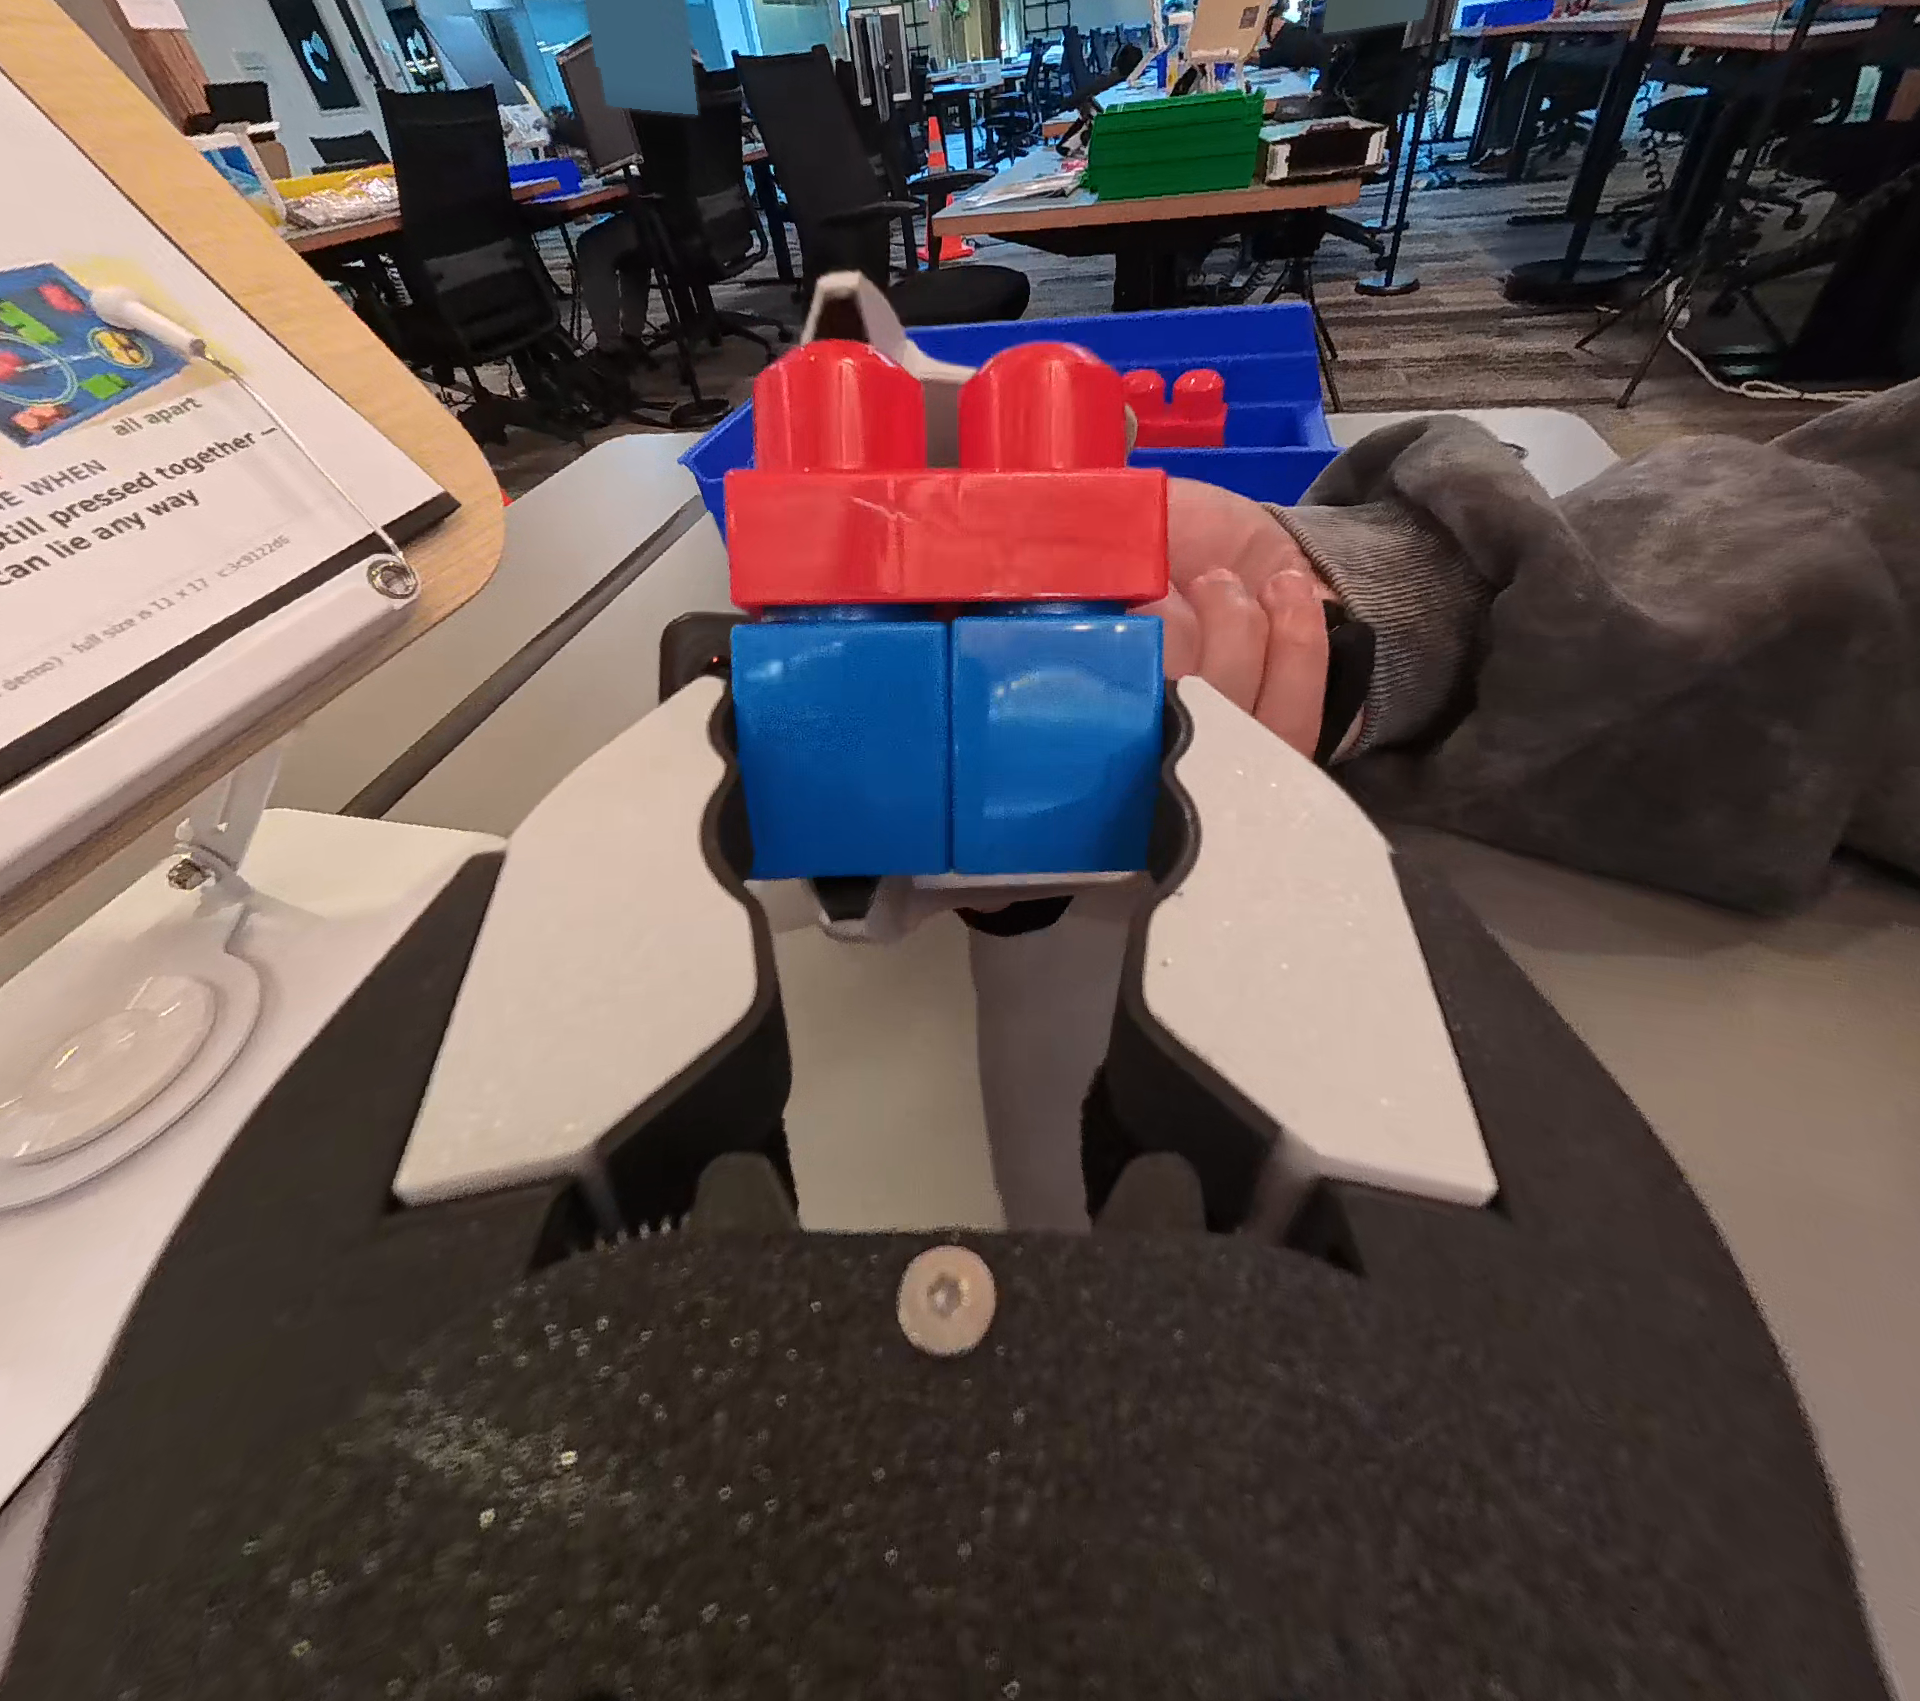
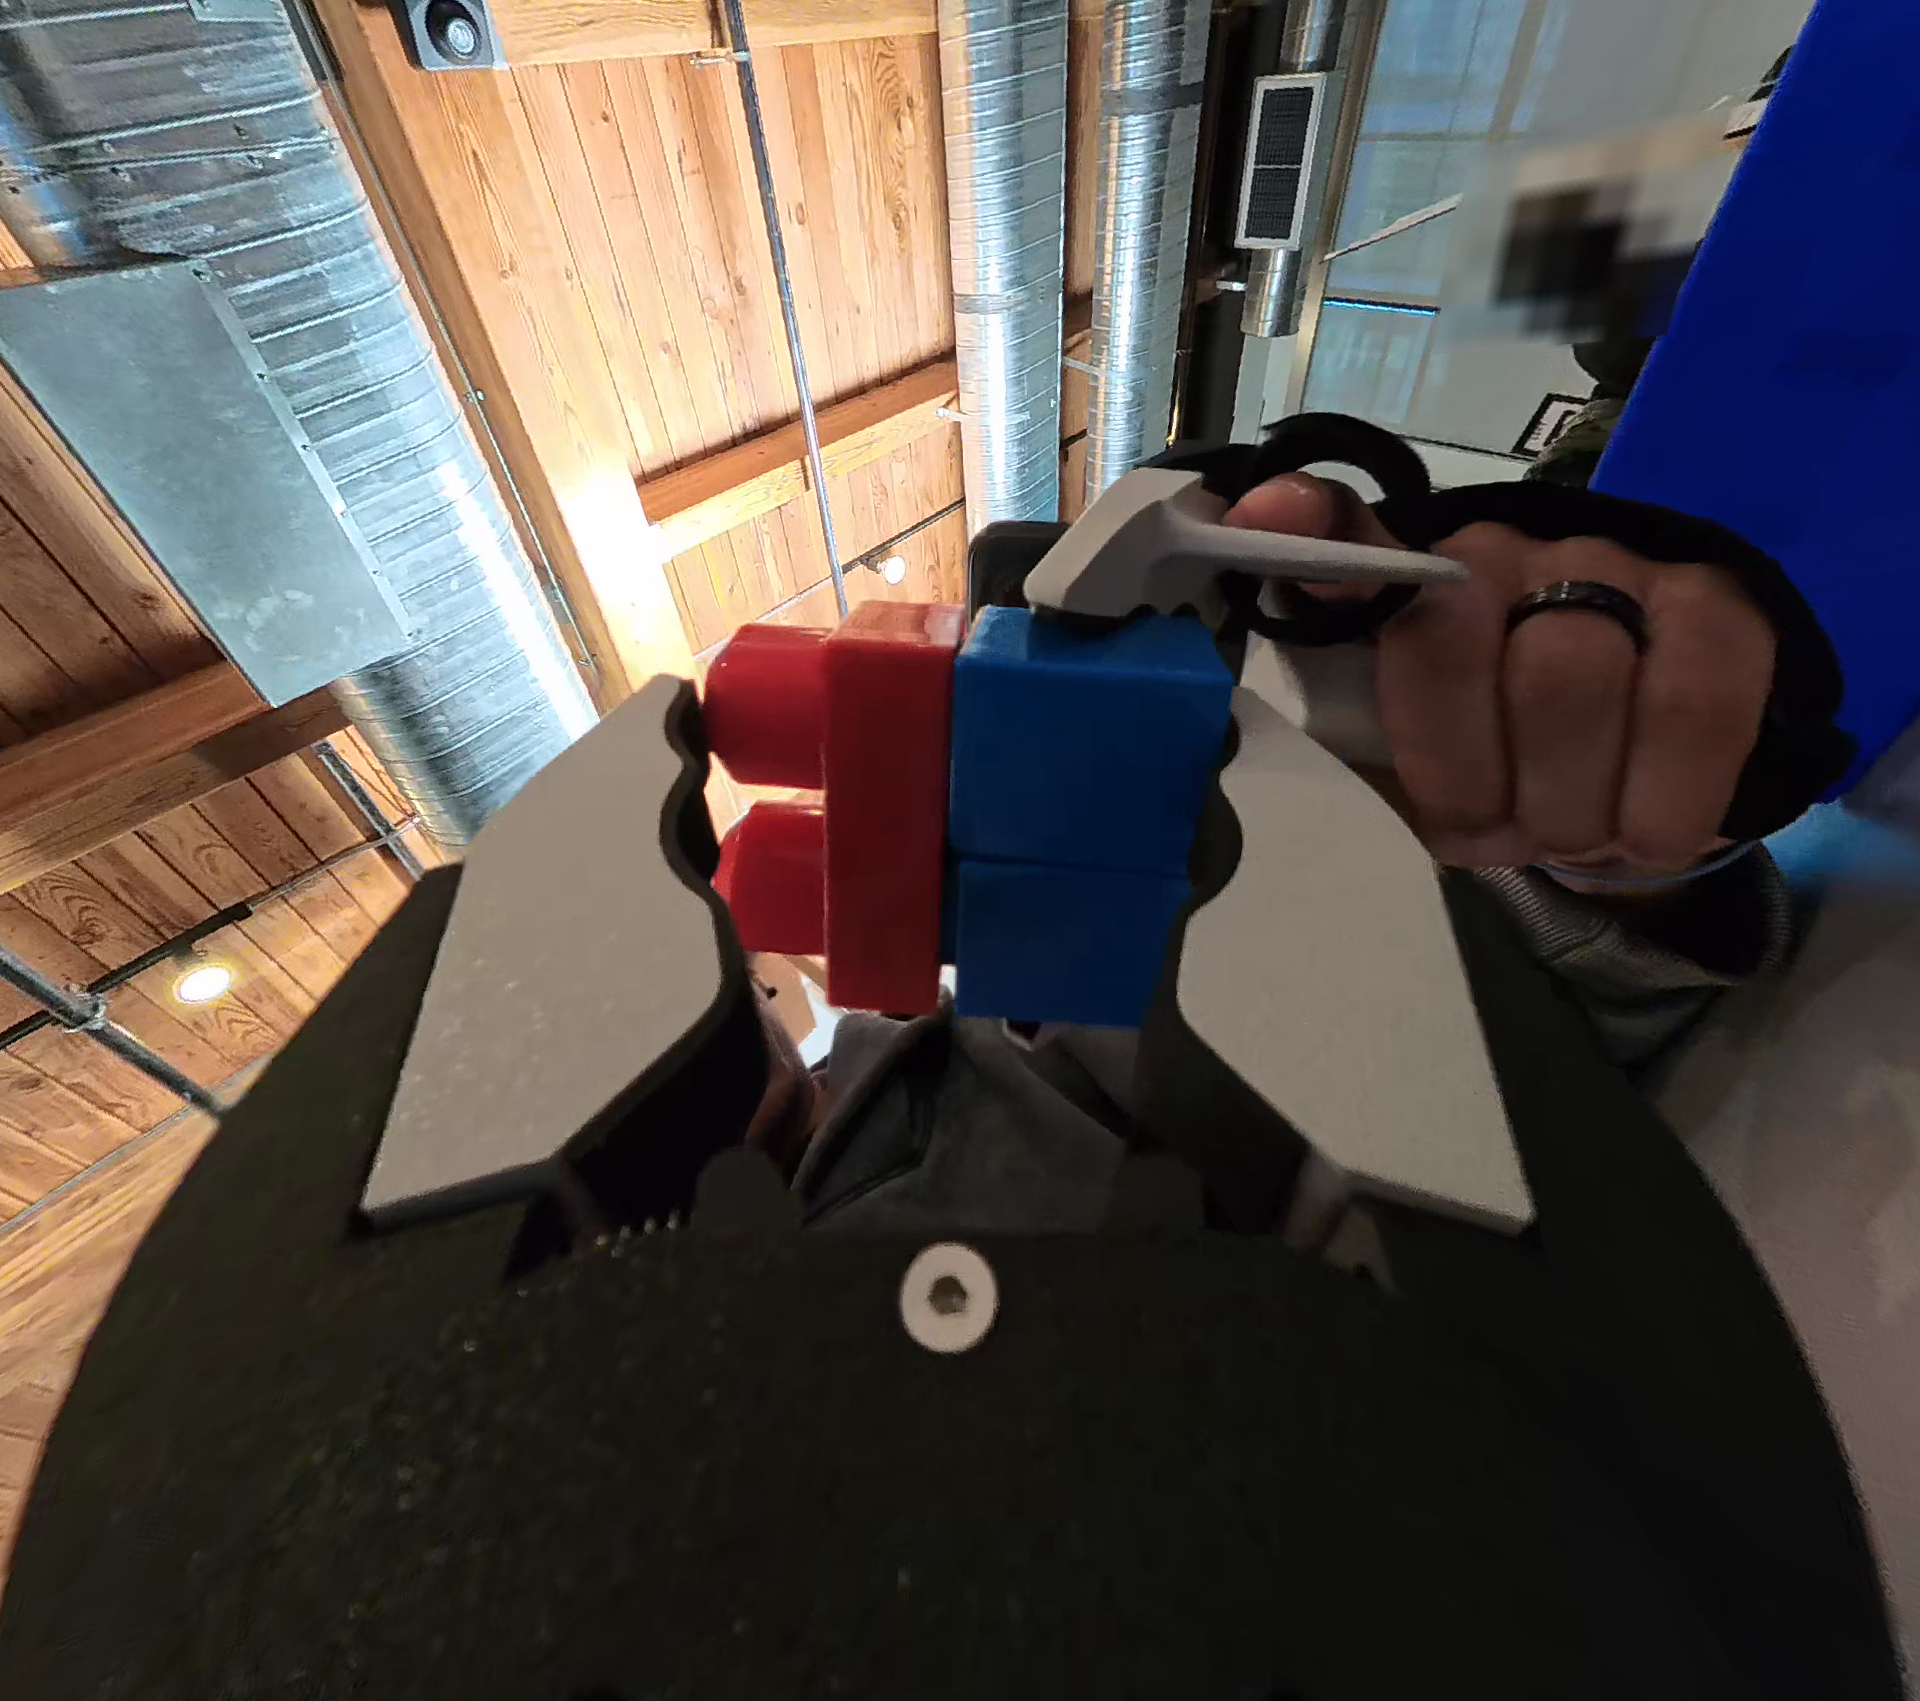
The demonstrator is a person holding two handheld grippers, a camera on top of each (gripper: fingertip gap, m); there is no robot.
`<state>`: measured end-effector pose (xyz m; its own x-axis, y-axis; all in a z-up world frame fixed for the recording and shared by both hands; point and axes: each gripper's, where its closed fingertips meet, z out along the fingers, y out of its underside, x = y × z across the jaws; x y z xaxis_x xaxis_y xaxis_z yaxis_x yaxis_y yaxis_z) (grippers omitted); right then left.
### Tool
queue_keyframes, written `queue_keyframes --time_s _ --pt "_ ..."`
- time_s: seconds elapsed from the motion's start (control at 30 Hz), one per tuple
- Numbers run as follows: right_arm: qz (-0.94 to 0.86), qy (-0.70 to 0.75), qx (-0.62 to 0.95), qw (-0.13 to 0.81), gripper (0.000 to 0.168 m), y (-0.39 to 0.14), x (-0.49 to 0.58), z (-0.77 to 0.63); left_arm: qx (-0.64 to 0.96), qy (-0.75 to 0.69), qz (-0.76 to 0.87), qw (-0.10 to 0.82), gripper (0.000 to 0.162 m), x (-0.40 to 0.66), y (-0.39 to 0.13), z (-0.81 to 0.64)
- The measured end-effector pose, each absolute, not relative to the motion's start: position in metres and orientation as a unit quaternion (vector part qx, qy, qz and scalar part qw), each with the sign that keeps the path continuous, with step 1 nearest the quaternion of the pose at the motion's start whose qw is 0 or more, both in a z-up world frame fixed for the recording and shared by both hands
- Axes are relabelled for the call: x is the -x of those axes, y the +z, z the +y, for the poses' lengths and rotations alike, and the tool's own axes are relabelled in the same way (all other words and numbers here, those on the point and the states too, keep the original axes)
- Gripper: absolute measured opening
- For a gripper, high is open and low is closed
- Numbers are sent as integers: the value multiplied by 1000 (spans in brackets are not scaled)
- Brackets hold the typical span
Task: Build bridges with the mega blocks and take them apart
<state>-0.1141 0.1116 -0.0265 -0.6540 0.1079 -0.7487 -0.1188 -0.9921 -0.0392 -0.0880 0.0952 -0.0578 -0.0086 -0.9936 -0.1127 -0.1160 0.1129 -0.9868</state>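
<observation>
left hand-held gripper (image 1: 948, 752) clamped on 2 blue blocks (image 1: 948, 747) | right hand-held gripper (image 2: 951, 830) spans the stack, red block (image 2: 888, 804) to blue (contact unclear) | light, rigid, slick plastic; grip flat sides

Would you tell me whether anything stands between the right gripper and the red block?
Nothing visible does: the right gripper has one finger at the red block's studs, the other by the blue blocks, which the left gripper clamps.
</observation>
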Motion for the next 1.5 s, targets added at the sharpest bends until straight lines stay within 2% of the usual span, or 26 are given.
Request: queue_keyframes --time_s 0.57,0.73,0.8,0.9,1.5 --pt "14 896 437 85 91 -32 116 112 512 -402 586 482 74 90 -67 96" --pt "-8 903 422 77 109 -23 120 103 508 -394 607 466 74 95 -66 87" --pt "-11 905 419 75 108 -22 122 102 508 -402 604 464 74 97 -65 87" --pt "-9 911 405 73 94 -25 124 102 504 -423 598 457 74 98 -62 83" --pt "-29 917 389 85 94 -19 130 99 508 -381 608 476 75 90 -70 85"
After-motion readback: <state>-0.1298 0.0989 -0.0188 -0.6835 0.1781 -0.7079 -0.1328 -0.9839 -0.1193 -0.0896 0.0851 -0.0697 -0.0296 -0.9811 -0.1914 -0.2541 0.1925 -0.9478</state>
